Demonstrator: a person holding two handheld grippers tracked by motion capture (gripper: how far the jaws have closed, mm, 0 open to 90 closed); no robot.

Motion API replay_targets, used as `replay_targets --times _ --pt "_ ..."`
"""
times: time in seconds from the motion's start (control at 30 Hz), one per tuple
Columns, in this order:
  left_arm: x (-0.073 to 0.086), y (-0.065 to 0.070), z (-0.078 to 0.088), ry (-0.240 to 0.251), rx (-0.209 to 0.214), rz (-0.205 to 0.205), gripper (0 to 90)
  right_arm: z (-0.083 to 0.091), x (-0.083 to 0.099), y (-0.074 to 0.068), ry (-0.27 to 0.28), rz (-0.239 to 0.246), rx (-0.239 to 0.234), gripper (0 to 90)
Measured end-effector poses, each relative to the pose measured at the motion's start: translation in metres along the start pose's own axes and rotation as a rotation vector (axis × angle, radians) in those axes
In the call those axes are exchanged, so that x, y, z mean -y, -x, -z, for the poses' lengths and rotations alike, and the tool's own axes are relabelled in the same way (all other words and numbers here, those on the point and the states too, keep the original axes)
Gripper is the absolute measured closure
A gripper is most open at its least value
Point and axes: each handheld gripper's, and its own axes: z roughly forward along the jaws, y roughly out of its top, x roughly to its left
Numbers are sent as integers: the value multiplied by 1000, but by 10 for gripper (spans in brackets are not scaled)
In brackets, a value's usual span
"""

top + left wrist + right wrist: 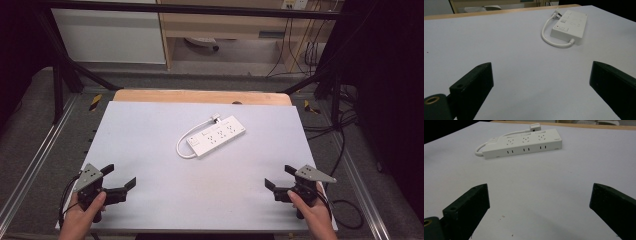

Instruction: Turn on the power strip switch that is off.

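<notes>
A white power strip (pixel 216 136) lies flat near the middle of the white table (pixel 150 150), its short white cable (pixel 184 141) looping from the near-left end round to a plug (pixel 215 119) at the far side. The left gripper view shows the power strip (pixel 570 24) far off at upper right; in the right gripper view the power strip (pixel 524 143) lies far off at upper left. My left gripper (pixel 120 176) is open at the front left corner, held in a hand. At the front right my right gripper (pixel 280 177) is open too. Nothing lies between either pair of jaws.
A wooden strip (pixel 200 96) runs along the table's far edge. Metal rails (pixel 30 160) flank the table on both sides, and black cables (pixel 345 150) trail on the floor at right. A wooden cabinet (pixel 225 30) stands beyond the table.
</notes>
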Motion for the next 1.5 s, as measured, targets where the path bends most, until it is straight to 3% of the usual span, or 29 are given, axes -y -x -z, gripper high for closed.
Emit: replay_targets --times 0.13,0.4,0.73,1.07,1.5 --pt "0 0 -1 -3 -3 1 53 2 -6 -2 0 -19 -13 35" --pt "1 0 -1 -8 -3 4 53 2 -25 -7 -4 10 -24 34" --pt "2 1 -2 -15 1 6 53 -8 -47 -12 -38 50 -50 32" --pt "2 1 -2 -22 5 0 55 -21 -70 -16 -23 67 -61 30" --pt "2 2 -3 -26 12 -6 55 -35 -85 -22 -13 84 -75 28"
